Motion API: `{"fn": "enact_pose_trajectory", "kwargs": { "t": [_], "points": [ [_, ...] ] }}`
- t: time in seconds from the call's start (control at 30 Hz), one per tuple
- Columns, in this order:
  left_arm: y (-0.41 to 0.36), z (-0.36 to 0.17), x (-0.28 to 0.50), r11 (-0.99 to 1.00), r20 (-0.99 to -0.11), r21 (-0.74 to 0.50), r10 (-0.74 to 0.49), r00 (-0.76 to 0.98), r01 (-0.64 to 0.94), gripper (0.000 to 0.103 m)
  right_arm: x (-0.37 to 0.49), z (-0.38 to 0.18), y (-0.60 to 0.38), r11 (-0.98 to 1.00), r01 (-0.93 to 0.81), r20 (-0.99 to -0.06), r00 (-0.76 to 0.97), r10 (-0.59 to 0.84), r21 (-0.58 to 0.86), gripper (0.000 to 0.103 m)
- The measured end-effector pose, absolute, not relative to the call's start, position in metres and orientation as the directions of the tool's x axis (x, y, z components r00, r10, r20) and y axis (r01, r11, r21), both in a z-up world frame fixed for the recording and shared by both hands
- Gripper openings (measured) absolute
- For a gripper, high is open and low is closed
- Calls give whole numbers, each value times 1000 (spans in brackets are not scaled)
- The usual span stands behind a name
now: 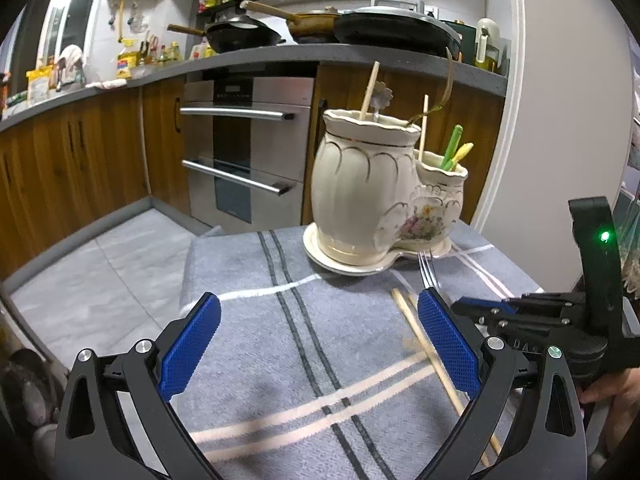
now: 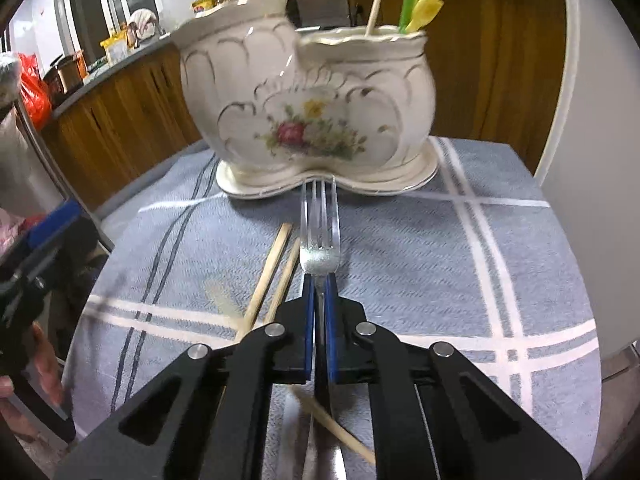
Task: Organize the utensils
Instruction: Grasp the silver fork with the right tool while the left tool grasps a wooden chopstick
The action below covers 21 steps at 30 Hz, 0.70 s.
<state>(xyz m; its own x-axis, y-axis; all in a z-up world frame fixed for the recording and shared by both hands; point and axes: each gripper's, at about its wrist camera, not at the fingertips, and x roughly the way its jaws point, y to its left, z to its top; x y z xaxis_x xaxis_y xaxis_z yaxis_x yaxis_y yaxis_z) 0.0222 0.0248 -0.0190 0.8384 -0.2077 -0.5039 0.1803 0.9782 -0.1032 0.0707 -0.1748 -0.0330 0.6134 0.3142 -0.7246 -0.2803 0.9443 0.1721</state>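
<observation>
Nearest in the right wrist view, the right gripper is clamped narrow on the neck of a metal fork, its blue pads pressing the handle from both sides. The fork's tines point far, reaching almost to the base of the holder; whether they touch it I cannot tell. Just left of the fork lie two wooden chopsticks on the grey striped cloth, running from near to far and passing under the gripper.

In the left wrist view, the left gripper hangs above the cloth with its jaws wide and nothing between them. The chopsticks lie beside its right finger, and the fork's tines show just beyond that finger's tip.

Farther off stands the cream two-pot holder on its saucer. Its tall left pot holds a chopstick and a spoon; its low right pot holds a chopstick with green and yellow plastic utensils. Beyond it are the oven and the counter with pans.
</observation>
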Motion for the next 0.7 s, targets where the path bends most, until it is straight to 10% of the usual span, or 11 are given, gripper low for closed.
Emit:
{"fn": "enact_pose_trajectory", "kwargs": {
  "t": [0.7],
  "points": [
    [-61, -43, 6, 885, -632, 0, -360, 686, 465, 96, 90, -36, -240, 879, -225, -595, 664, 454, 419, 5]
  ]
}}
